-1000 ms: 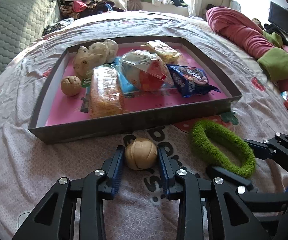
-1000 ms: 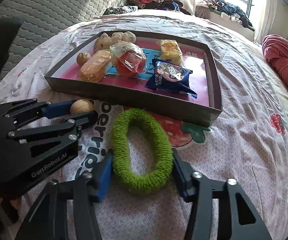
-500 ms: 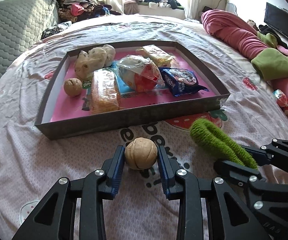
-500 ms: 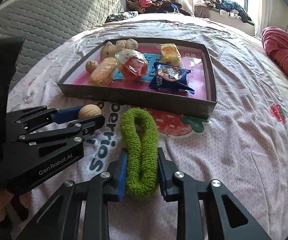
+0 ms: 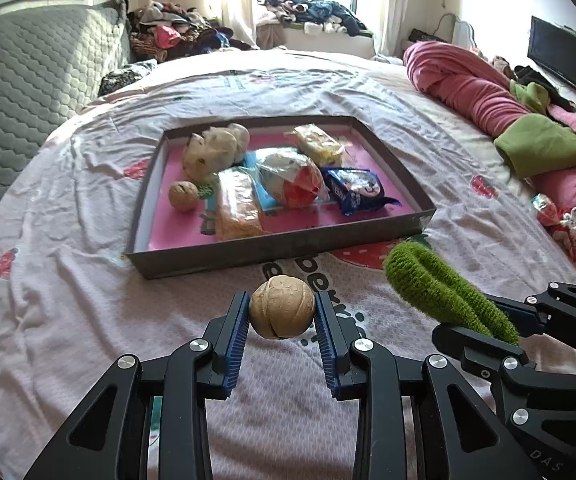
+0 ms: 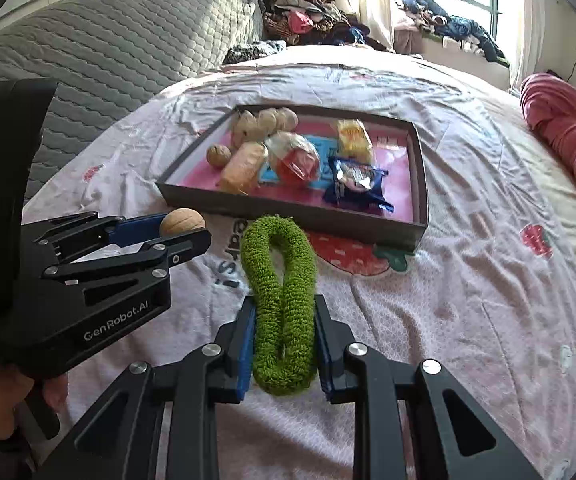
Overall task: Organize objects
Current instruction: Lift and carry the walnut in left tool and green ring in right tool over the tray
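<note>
The left gripper (image 5: 282,322) squeezes a round walnut (image 5: 282,306) between its two blue pads, one pad on each side. The nut is round and could roll, so holding it at its fat middle keeps it from slipping out. It hangs in the air above the bed sheet (image 5: 68,300), just in front of the box (image 5: 272,252).

The right gripper (image 6: 284,344) is pinched tight on a fuzzy green ring (image 6: 280,300). The ring is soft, so the pads squash it into a long thin loop. The top of the loop pokes out toward the box, near its front wall, to the right of the walnut.

The box is the place to watch. It lies flat on the sheet with its open side up. Inside it are another walnut (image 5: 184,196), some lumpy tan things at the back, and a few snack packs (image 5: 351,190). There is bare pink floor along the front of the box. I think both held things are meant to go in there, because the other small things are already together inside.
</note>
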A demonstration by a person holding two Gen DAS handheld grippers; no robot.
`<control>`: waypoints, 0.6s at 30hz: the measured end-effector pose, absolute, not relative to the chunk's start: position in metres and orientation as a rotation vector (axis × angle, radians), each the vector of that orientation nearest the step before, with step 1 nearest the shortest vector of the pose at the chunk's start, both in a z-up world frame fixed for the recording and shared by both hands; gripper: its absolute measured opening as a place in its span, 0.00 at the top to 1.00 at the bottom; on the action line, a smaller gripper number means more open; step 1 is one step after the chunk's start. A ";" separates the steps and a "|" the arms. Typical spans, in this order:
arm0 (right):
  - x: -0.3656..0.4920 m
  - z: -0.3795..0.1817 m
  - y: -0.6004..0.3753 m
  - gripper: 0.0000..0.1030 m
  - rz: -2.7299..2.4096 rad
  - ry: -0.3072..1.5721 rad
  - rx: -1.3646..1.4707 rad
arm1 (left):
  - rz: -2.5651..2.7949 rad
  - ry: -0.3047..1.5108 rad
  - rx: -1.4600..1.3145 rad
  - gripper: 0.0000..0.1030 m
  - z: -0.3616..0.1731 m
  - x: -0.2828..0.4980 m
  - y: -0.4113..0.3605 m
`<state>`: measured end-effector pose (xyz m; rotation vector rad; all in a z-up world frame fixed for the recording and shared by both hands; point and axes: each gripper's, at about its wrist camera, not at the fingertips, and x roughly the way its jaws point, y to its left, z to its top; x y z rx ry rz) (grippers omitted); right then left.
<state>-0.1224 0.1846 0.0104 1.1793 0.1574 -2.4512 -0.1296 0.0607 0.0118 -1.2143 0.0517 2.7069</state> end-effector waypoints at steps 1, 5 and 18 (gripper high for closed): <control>-0.120 0.014 0.184 0.74 -2.453 0.157 1.175 | 2.712 0.045 -1.210 0.67 0.015 -0.127 0.059; -0.109 0.027 0.180 0.74 -2.471 0.158 1.147 | 2.738 0.039 -1.194 0.67 0.028 -0.114 0.054; -0.077 0.077 0.174 0.74 -2.538 0.154 1.026 | 2.835 0.033 -1.117 0.67 0.077 -0.076 0.039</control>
